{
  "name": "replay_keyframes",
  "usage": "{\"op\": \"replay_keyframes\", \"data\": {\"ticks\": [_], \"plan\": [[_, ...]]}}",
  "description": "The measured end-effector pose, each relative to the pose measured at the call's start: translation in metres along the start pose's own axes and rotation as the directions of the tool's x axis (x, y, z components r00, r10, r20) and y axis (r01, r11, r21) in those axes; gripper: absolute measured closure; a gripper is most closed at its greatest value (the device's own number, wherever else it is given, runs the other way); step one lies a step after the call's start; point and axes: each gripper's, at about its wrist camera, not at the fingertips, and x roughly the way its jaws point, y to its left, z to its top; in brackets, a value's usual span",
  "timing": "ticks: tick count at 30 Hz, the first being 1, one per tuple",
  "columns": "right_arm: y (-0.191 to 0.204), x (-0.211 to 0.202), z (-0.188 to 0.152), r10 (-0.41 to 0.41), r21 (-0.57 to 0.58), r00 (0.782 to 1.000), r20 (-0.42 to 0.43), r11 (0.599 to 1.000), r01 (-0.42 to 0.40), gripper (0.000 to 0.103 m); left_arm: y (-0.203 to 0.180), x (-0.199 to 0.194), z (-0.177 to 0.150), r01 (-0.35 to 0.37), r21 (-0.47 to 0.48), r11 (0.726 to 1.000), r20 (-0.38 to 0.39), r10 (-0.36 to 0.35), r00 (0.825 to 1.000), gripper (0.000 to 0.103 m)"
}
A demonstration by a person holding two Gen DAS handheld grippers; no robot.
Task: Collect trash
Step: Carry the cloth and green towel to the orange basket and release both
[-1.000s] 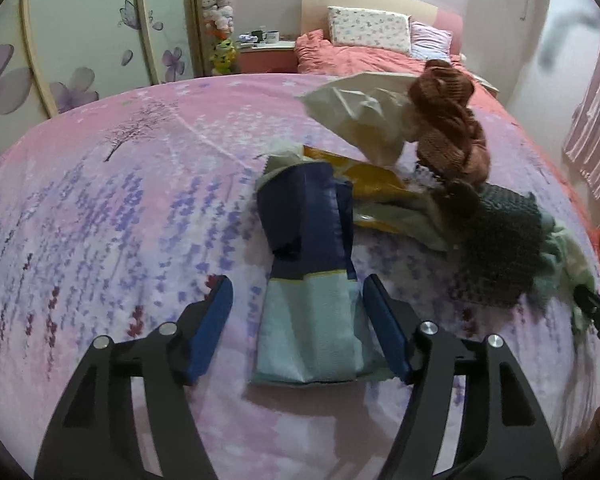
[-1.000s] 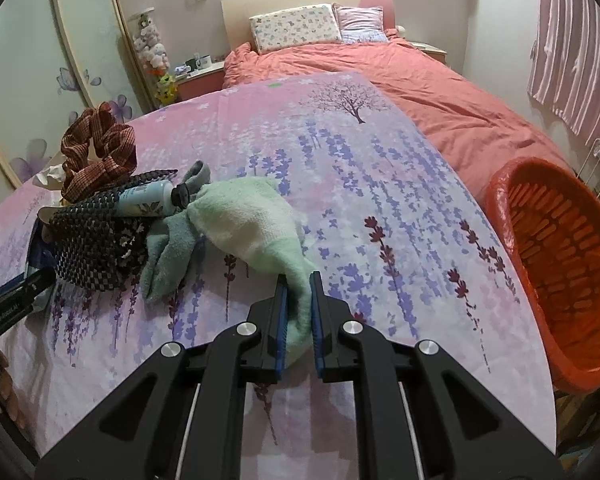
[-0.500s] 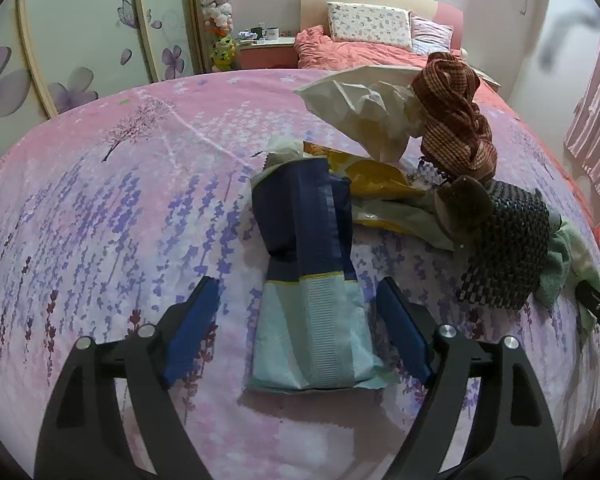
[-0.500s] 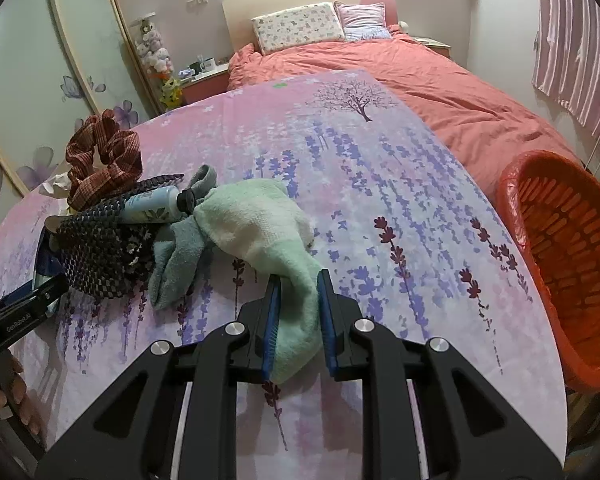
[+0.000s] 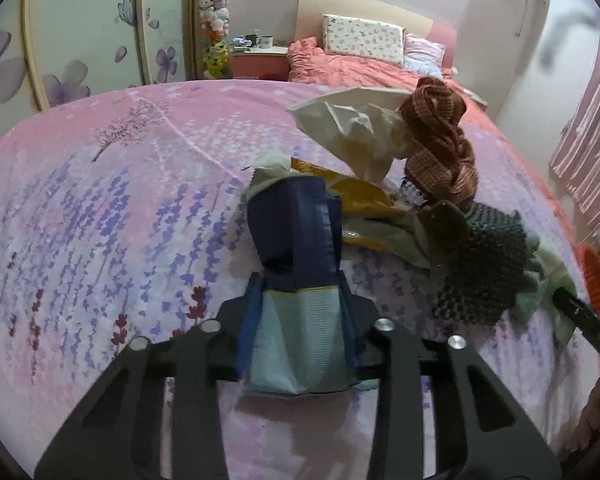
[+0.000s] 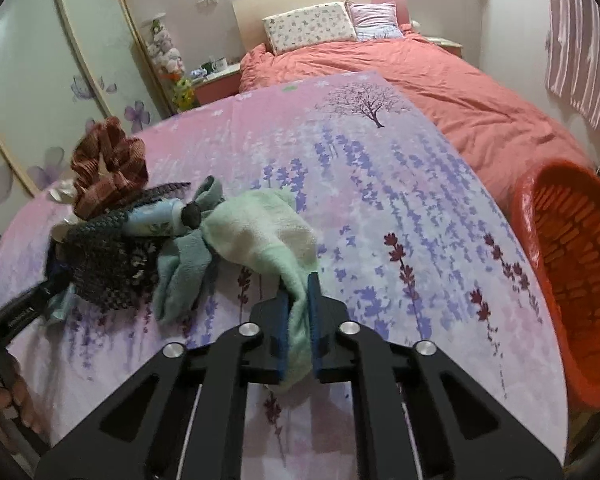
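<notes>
My left gripper (image 5: 300,312) is shut on a blue and pale-green packet (image 5: 296,280) lying on the pink floral sheet. Behind it lie a yellow wrapper (image 5: 360,196), a crumpled cream paper bag (image 5: 352,136), a rust plaid cloth (image 5: 440,144) and a dark mesh cloth (image 5: 484,272). My right gripper (image 6: 298,300) is shut on a light green towel (image 6: 268,236). Left of the towel lie a teal cloth (image 6: 184,264), a pale blue tube with a black cap (image 6: 160,216), the mesh cloth (image 6: 104,264) and the plaid cloth (image 6: 108,168).
An orange basket (image 6: 572,280) stands off the table's right edge. The pink floral sheet (image 6: 380,184) covers the surface. A bed with a coral duvet (image 6: 440,80) lies behind. Wardrobe doors (image 5: 80,32) are on the left. The left gripper's side shows at the right wrist view's left edge (image 6: 24,308).
My left gripper's fingers have closed from wide open onto the blue and green packet. My right gripper has kept its hold on the green towel and shifted slightly.
</notes>
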Motion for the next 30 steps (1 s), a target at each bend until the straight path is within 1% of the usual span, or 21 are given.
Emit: {"op": "replay_keyframes", "data": {"ticks": [2, 4, 7, 11, 16, 19, 23, 26, 30], "plan": [[-0.003, -0.009, -0.001, 0.011, 0.008, 1.0, 0.016, 1.0, -0.011, 0.098, 0.004, -0.003, -0.002, 0.015, -0.013, 1.0, 0.001, -0.015, 1.0, 0.071], [-0.007, -0.017, -0.001, 0.014, 0.016, 0.999, 0.031, 1.0, -0.014, 0.098, 0.006, -0.007, -0.003, 0.031, -0.022, 0.999, 0.004, -0.031, 1.0, 0.072], [-0.012, -0.034, 0.001, 0.019, 0.034, 0.998, 0.059, 0.999, -0.021, 0.098, 0.007, -0.018, -0.005, 0.035, -0.012, 0.999, 0.025, -0.035, 0.999, 0.072], [-0.018, -0.057, 0.003, 0.017, 0.044, 0.994, 0.104, 0.999, -0.022, 0.098, 0.0, -0.041, -0.001, 0.054, 0.0, 0.999, 0.063, -0.054, 0.997, 0.072], [-0.026, -0.086, 0.006, 0.015, 0.053, 0.986, 0.166, 0.998, -0.024, 0.098, -0.022, -0.075, 0.001, 0.094, 0.035, 0.995, 0.115, -0.098, 0.989, 0.072], [-0.031, -0.104, 0.007, 0.006, 0.055, 0.979, 0.205, 0.998, -0.017, 0.098, -0.046, -0.094, 0.002, 0.139, 0.063, 0.988, 0.135, -0.146, 0.98, 0.072], [-0.047, -0.126, 0.007, -0.004, 0.079, 0.969, 0.248, 0.997, -0.016, 0.098, -0.084, -0.116, 0.002, 0.208, 0.123, 0.97, 0.152, -0.226, 0.962, 0.072], [-0.061, -0.138, 0.007, -0.02, 0.1, 0.963, 0.269, 0.995, -0.007, 0.098, -0.119, -0.128, -0.001, 0.263, 0.175, 0.949, 0.154, -0.291, 0.944, 0.072], [-0.087, -0.153, 0.008, -0.056, 0.142, 0.954, 0.295, 0.99, 0.014, 0.098, -0.168, -0.137, -0.008, 0.346, 0.232, 0.909, 0.131, -0.381, 0.915, 0.072]]}}
